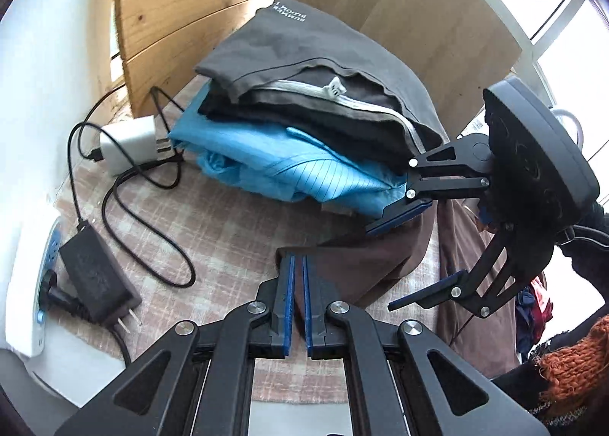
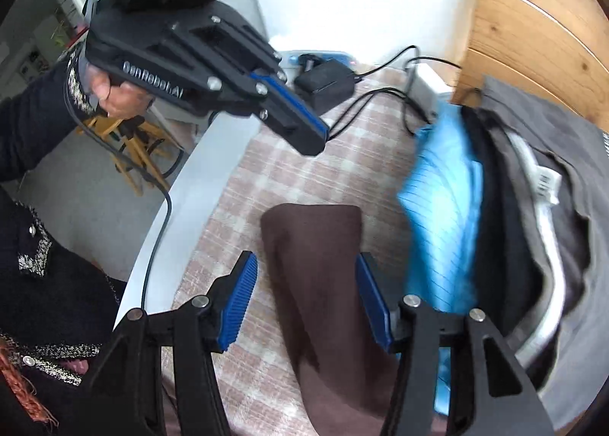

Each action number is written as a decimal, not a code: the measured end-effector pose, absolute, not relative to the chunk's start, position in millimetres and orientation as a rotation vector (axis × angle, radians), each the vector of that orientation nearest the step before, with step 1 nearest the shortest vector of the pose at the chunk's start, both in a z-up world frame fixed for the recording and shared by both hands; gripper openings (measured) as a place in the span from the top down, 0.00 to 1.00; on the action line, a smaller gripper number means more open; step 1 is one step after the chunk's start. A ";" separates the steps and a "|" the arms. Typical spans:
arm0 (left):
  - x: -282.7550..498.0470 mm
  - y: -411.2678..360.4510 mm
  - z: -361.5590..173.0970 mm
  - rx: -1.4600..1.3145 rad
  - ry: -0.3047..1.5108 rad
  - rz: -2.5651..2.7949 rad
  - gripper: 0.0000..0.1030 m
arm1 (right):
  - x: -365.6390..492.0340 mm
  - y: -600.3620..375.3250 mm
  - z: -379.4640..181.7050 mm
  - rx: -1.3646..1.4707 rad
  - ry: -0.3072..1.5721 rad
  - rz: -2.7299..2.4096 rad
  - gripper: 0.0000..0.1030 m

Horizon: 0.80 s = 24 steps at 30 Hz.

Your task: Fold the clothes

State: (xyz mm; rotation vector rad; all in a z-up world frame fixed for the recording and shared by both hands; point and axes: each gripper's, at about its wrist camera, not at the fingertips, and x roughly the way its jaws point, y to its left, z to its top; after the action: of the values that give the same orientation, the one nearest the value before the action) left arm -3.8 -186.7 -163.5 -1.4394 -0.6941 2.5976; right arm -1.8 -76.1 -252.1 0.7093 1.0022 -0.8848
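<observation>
A brown garment (image 1: 361, 272) lies flat on the checked table cover (image 1: 228, 230), its narrow end pointing at the pile. My right gripper (image 2: 306, 261) is open and straddles the brown garment (image 2: 316, 284), one pad on each side. It also shows at the right of the left wrist view, as the right gripper (image 1: 380, 268). My left gripper (image 1: 298, 259) is shut with nothing between its pads, just short of the brown cloth's edge. In the right wrist view a hand holds the left gripper (image 2: 308, 131) above the table. A folded pile has a grey shirt (image 1: 304, 44) on top, black layers below and a blue garment (image 1: 285, 166) underneath.
A white charger (image 1: 129, 143), a black adapter (image 1: 95, 280), loose cables and a power strip (image 1: 49, 264) lie left of the pile by the white wall. Wooden panels (image 1: 171, 17) stand behind it. A wooden stool (image 2: 133, 147) stands on the floor beyond the table's edge.
</observation>
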 end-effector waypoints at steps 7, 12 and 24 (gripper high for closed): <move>30.1 -185.8 -182.5 -1.480 -0.722 2.585 0.98 | 4.6 -78.0 -273.3 0.751 1.072 -0.846 0.97; 38.4 -175.0 -174.3 -1.440 -0.641 2.554 0.67 | -32.4 -65.8 -213.1 0.826 0.778 -0.849 0.97; -3.6 -148.0 -120.2 -1.218 -0.441 2.534 0.34 | -67.0 -27.8 -126.6 0.819 0.586 -0.889 0.97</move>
State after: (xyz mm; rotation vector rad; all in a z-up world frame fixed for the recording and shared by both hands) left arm -3.6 -148.0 -120.2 -1.2180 -0.4408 2.5336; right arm -67.0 -27.8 -126.6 0.8188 0.5859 -0.8885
